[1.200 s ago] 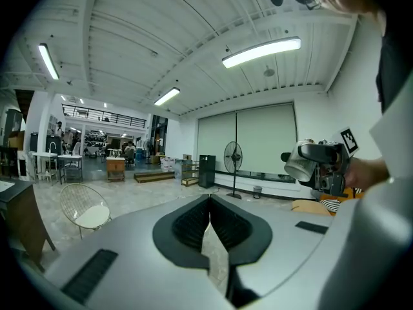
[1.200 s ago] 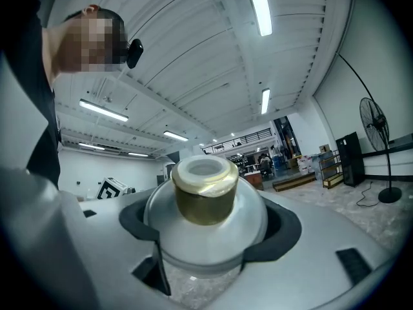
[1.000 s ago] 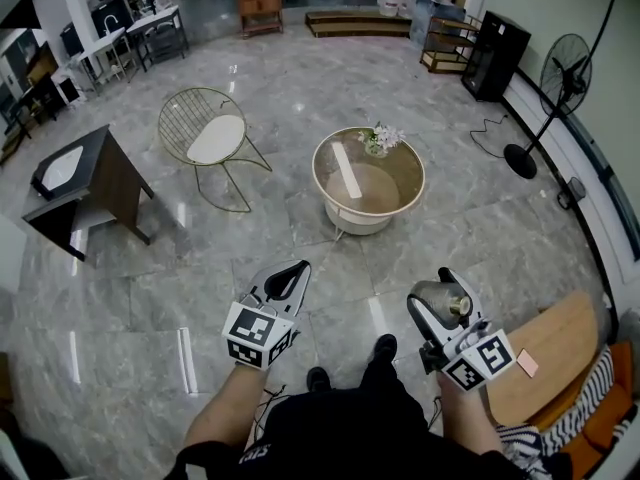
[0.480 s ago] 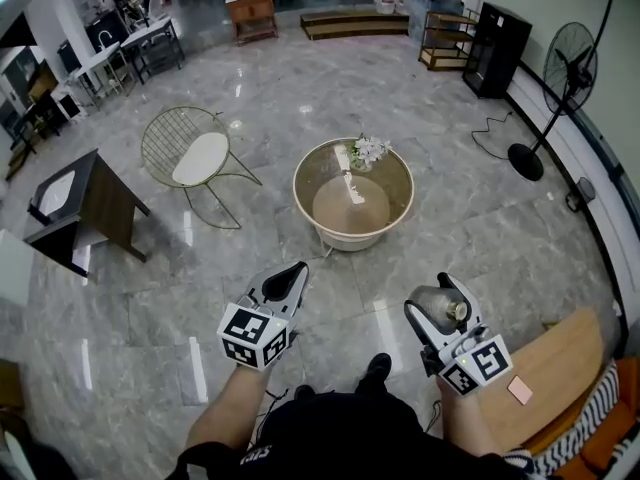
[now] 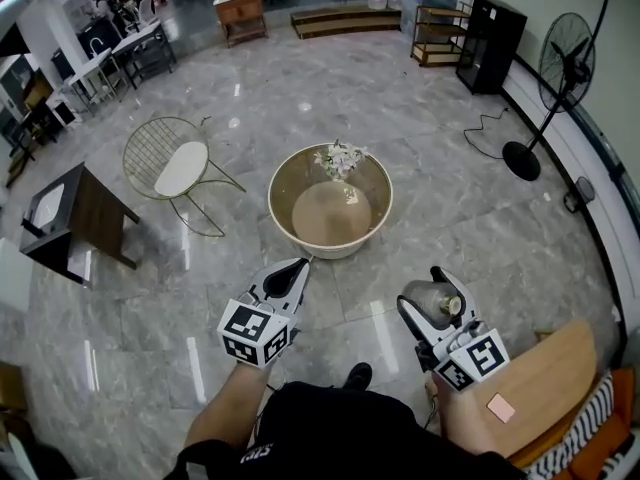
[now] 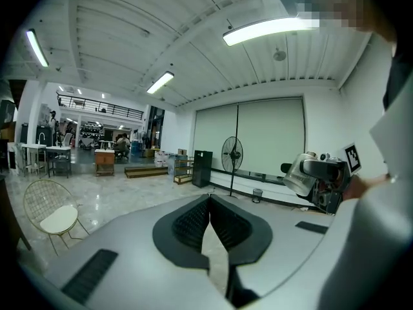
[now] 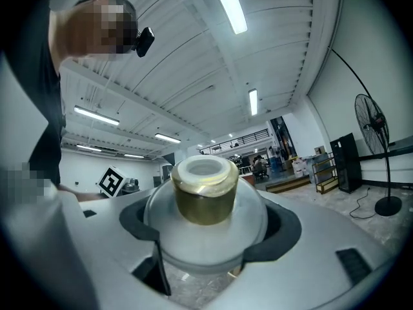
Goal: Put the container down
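1. Right gripper: the jaws are closed on the rounded body of the container, which is held off the ground over the grey marble floor.
2. Container: a frosted glass jar with a gold neck band and a white rim. In the right gripper view the neck is seen above the body. The long axis is therefore set roughly upright, with the mouth uppermost and tipped a little toward the camera.
3. Left gripper: the jaws are brought together with nothing between them, as is seen in the left gripper view.
4. Round glass-topped table: placed ahead of both grippers and well apart from the container. A spray of white flowers is carried on it.
5. Wooden surface: located just beside the right gripper, on its outer side.
6. Wire chair and standing fan: shown at the far left and far right.
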Demonstrator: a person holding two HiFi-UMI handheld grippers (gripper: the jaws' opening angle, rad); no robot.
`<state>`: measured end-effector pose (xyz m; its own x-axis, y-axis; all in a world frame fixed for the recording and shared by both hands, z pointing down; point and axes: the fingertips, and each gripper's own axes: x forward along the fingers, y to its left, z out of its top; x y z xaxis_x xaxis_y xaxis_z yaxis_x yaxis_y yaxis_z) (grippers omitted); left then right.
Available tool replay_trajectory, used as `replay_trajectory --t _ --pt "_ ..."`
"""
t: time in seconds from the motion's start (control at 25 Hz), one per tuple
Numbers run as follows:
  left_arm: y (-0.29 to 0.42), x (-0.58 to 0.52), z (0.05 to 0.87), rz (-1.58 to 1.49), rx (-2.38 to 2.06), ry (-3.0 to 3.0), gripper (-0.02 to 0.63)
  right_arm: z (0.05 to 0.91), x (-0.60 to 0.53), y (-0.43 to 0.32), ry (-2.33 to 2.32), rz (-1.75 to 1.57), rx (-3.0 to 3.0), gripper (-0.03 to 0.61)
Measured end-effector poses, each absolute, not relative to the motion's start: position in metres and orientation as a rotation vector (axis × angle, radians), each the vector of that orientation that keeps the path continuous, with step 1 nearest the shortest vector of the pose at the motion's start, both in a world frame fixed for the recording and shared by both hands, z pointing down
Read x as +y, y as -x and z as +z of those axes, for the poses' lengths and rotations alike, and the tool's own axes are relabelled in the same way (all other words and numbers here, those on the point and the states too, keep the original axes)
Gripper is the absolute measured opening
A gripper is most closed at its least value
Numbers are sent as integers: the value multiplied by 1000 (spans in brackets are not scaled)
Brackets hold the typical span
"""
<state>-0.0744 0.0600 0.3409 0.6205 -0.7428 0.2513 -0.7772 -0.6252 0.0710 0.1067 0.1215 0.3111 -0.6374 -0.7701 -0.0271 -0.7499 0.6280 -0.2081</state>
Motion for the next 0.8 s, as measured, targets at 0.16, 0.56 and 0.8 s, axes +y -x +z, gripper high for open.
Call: replay_trajectory --t 0.16,0.56,0.8 --pt "42 47 338 283 -1266 -2683 17 312 111 -138 1272 -267 2730 347" --pt "15 -4 349 266 -1283 -2681 17 326 73 -172 1311 -323 2719 347" --pt "8 -70 357 170 -1292 -2685 17 338 12 -183 1334 -360 2743 347"
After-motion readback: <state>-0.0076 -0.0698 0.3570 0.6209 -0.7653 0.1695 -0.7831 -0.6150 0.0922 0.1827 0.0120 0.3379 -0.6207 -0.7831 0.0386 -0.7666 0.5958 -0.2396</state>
